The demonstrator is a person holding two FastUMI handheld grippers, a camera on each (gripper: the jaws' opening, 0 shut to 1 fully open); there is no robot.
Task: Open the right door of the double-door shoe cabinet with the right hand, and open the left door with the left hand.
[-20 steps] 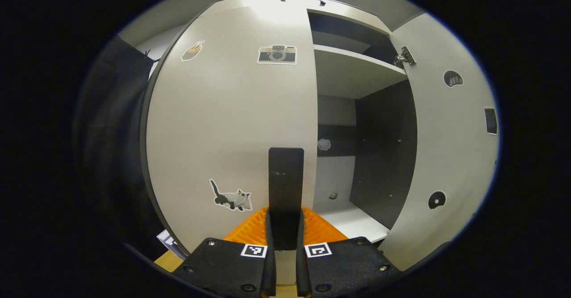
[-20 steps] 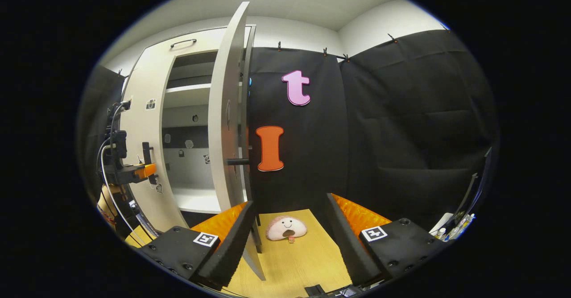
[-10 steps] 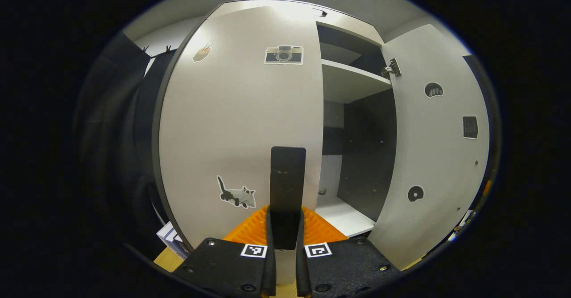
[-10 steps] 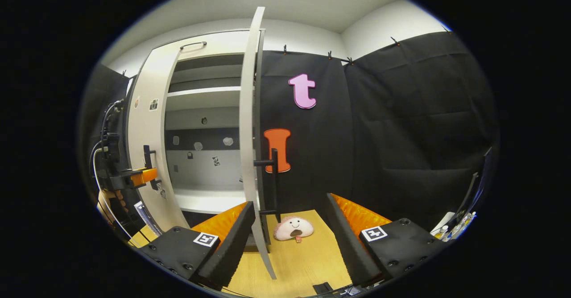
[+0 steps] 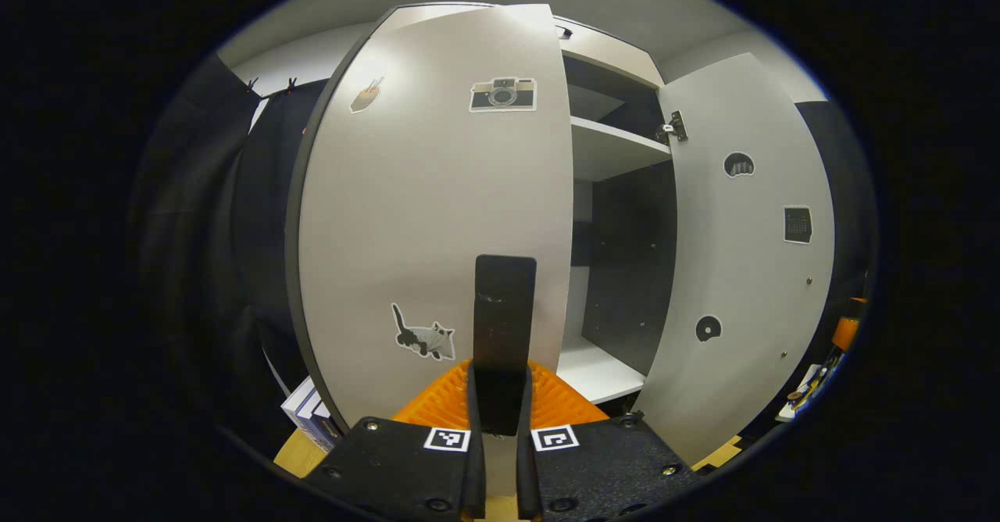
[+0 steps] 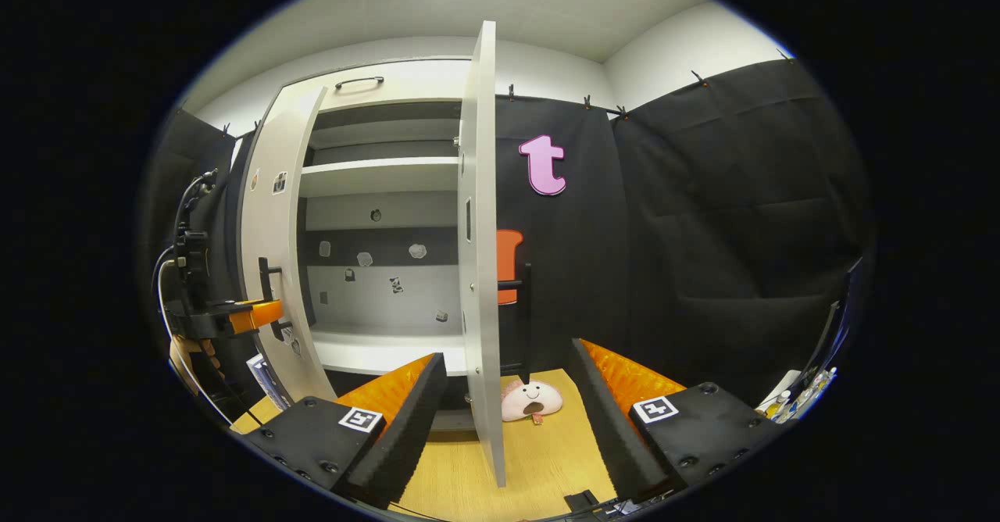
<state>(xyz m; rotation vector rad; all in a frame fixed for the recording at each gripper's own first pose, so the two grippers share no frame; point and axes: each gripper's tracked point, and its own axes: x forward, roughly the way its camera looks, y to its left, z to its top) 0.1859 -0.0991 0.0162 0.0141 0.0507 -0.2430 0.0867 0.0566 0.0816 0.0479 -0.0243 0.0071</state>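
We have the shoe cabinet (image 6: 375,186) mid-frame, right door (image 6: 478,233) swung out, left door (image 5: 437,217) part open. Left gripper (image 5: 497,397) jaws pinch its handle (image 5: 504,303); right gripper (image 6: 508,405) gapes, empty. Next: pull leftward.

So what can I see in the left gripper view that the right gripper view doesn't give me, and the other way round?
Left gripper view: the left door's front with its cat sticker, and the left gripper shut on the handle. Right gripper view: the open right gripper, a smiling plush toy on the wooden floor, and stickers on the cabinet's back wall. Both show the left door, the right door swung open, and the upper shelf.
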